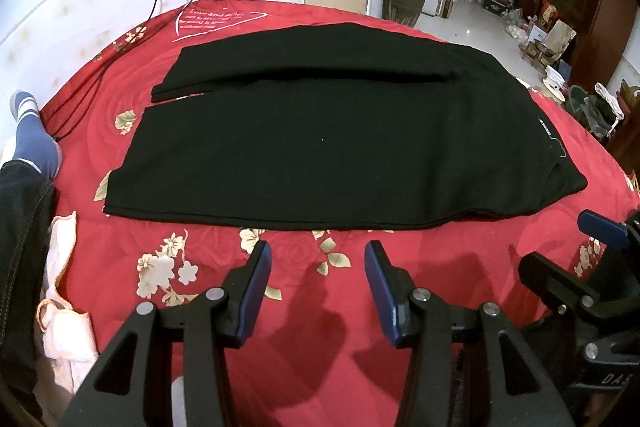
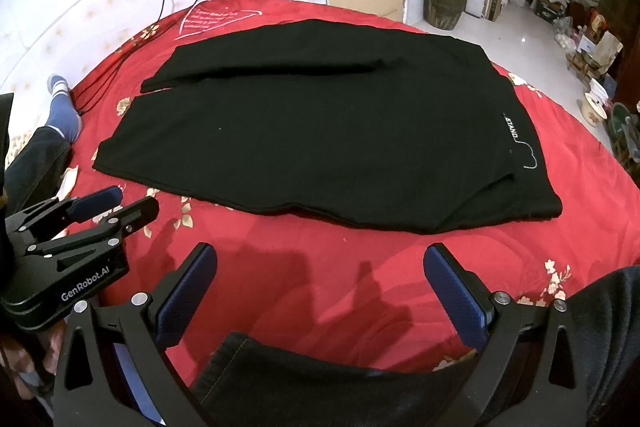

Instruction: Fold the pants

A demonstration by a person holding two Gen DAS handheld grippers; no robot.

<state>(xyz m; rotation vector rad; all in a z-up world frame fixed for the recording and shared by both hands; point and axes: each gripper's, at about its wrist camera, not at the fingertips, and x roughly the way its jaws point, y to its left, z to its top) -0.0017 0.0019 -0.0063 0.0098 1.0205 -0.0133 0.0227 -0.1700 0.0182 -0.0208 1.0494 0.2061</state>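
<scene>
Black pants (image 1: 328, 143) lie flat on the red floral bedspread (image 1: 312, 315), legs to the left, waist with a white label to the right; they also show in the right wrist view (image 2: 320, 139). The two legs lie side by side, split at the left. My left gripper (image 1: 318, 255) is open and empty, just short of the pants' near edge. My right gripper (image 2: 320, 259) is open wide and empty, also short of the near edge. The right gripper shows at the far right of the left wrist view (image 1: 600, 267); the left gripper shows at the left of the right wrist view (image 2: 96, 211).
A person's leg in dark jeans and a blue sock (image 1: 34, 143) rests at the bed's left edge. A pale cloth (image 1: 64, 307) lies near left. Black cables (image 1: 120, 47) run across the far left. Dark jeans fabric (image 2: 320, 375) sits below the right gripper. Cluttered floor lies beyond the bed, right.
</scene>
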